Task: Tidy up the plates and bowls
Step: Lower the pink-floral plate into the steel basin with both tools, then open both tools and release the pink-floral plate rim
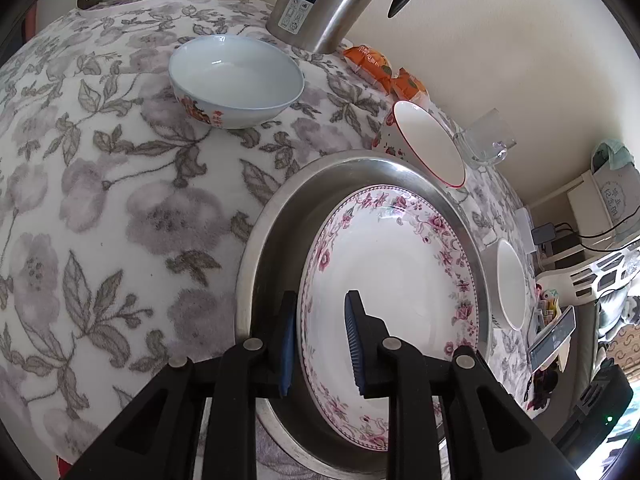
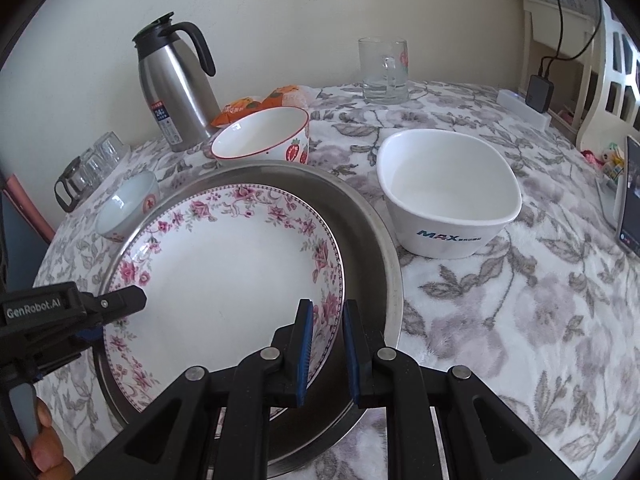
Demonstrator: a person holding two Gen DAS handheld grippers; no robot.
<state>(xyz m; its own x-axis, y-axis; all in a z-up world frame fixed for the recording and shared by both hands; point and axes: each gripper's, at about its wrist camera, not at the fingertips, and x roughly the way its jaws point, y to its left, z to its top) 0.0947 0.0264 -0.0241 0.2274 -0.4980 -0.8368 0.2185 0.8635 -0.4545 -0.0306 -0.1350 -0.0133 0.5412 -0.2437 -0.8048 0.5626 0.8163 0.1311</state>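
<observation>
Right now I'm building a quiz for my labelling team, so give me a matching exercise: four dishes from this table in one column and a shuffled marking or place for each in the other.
Things:
1. floral-rimmed plate
2. strawberry bowl
3. white square bowl
4. small pale blue bowl

Descriptions:
A. printed with "MAX" on its side
B. lies inside the steel tray
C. has a red rim
D. stands in front of the steel thermos in the left wrist view

Pairs: 1-B, 2-C, 3-A, 4-D
</observation>
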